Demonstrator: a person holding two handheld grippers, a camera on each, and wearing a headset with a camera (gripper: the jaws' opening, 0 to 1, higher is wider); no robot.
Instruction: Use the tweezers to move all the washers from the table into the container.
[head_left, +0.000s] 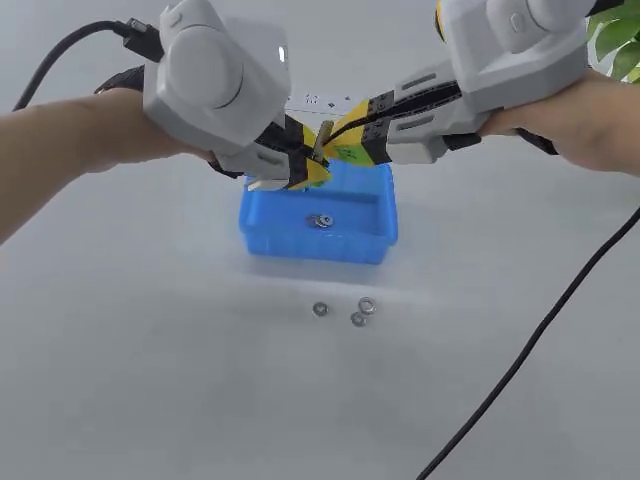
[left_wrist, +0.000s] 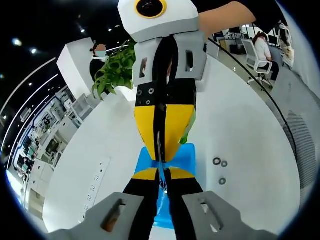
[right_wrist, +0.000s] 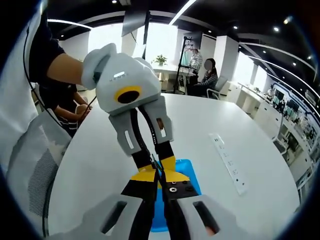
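Currently mid-cycle: one washer (head_left: 322, 221) is already in the blue container (head_left: 310, 243), and three more washers (head_left: 320, 310) lie in a loose cluster on the table (head_left: 150, 350), just off the container's near wall, toward the person's edge.

Both grippers meet tip to tip above the container's far rim. The tweezers (head_left: 322, 140) stand up between them as a thin metal strip. The right gripper (head_left: 335, 140) has its jaws closed on that strip, and the left gripper view shows the blade clamped between the yellow pads. The left gripper (head_left: 300, 170) has its jaws drawn down to a slit, with the tips against the tweezers. Can't tell whether it actually pinches them or only steadies them. I see no washer at the tweezer tips, though they're small and partly hidden.

My read is that the drop is done and the tool is being re-seated or re-gripped before the next pick.

Next move needs:
- both grippers carried together over the near wall to the cluster, without losing tweezer alignment
- tips lowered onto one washer only, since two of the three sit almost touching
- a squeeze on the washer's rim, since it lies flat on a smooth table and will likely skate
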